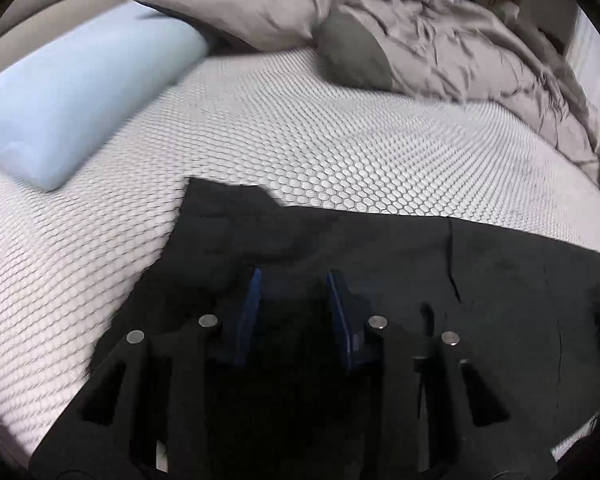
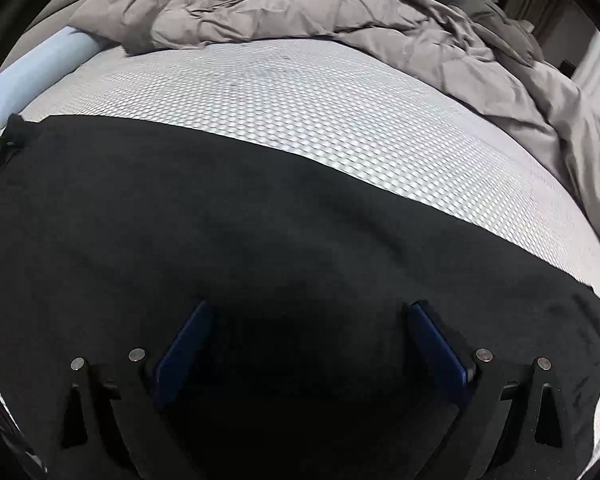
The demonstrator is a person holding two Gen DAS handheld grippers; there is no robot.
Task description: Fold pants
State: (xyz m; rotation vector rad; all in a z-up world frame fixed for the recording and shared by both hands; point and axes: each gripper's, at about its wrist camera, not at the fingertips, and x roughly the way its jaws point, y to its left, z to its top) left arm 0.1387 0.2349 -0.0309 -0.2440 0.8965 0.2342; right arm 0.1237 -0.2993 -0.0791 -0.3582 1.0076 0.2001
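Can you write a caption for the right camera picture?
Open right gripper above black pants on a white mattress.

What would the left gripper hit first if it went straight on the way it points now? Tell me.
Most likely the black pants: the open left gripper hangs over them, angled down at the cloth. If it passes over their far edge, the white honeycomb-textured mattress comes next, then the grey duvet. Depth is unclear.

black pants (image 2: 260,216) lie spread flat across the honeycomb-patterned bed, apparently already folded lengthwise.
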